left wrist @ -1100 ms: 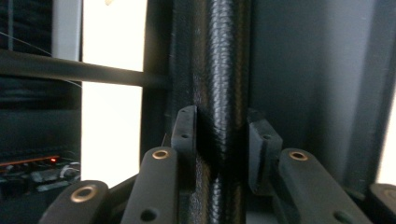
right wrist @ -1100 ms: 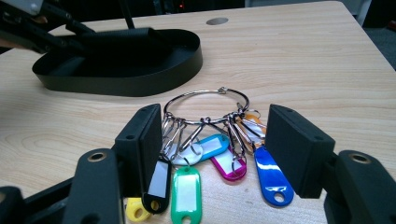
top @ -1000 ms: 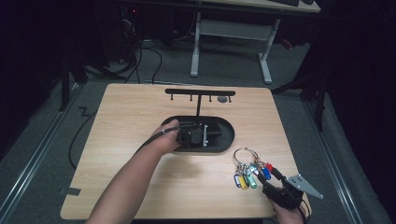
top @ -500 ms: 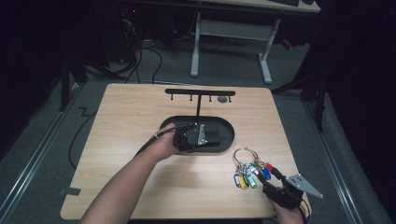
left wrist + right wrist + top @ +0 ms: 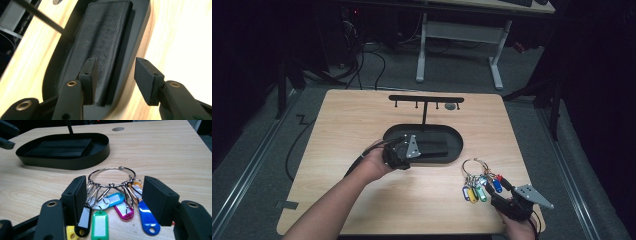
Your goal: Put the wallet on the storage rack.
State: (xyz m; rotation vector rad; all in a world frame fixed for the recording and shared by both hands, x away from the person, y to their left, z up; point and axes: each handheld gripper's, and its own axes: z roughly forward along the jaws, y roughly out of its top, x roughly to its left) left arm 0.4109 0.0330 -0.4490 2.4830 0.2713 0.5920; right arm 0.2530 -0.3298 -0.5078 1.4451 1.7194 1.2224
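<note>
A black leather wallet (image 5: 102, 40) lies flat inside the black oval tray (image 5: 452, 137) at the middle of the wooden counter (image 5: 352, 120). The left gripper (image 5: 115, 75) hangs over the tray's near end, jaws apart. Nearer the front right, a key ring (image 5: 112, 178) with coloured tags (image 5: 147, 216) rests between the right gripper's (image 5: 115, 197) parted jaws.

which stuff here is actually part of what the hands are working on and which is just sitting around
In play:
- black wallet in the oval black tray, open left gripper at its end
- key ring with coloured tags, between the open right gripper jaws

Lying about:
- black hook stand rising behind the wallet
- grey disc set in the tabletop
</note>
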